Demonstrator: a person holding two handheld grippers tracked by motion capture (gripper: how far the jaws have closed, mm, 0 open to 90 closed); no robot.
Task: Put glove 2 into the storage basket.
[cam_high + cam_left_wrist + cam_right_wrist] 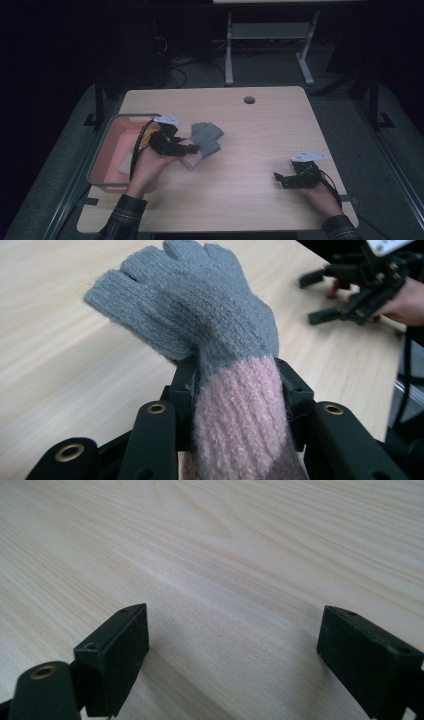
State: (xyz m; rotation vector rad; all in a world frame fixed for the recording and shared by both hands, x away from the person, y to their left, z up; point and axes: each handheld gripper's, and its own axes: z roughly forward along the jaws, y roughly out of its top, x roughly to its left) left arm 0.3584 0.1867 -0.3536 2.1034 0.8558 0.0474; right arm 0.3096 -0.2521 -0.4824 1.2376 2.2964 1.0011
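**Grey-and-pink knitted glove pinched at its cuff, just off the tub's inner side**

The left gripper [235, 390] is clamping a knitted glove [200, 325] between its two black jaws, which are pressing in on the pink ribbed cuff from both sides. The glove is showing a fuzzy grey hand part with short stubby grey fingers spreading upward and away from the jaws, while the cuff is running down between them in a soft pale pink. The knit is looking thick and woolly, with fine ribs along the cuff and a slightly ragged edge where grey is meeting pink.

In the high view the glove [206, 137] is hanging in the left gripper [192, 148] just beside the pink tub [102, 150], on the side facing the middle of the wooden table [250, 165]. A pale flat piece is lying inside the tub.

The right gripper [280, 180] is sitting well apart from the tub, near the opposite table edge, its jaws standing wide apart with nothing between them [232, 650], only bare wood grain beneath.
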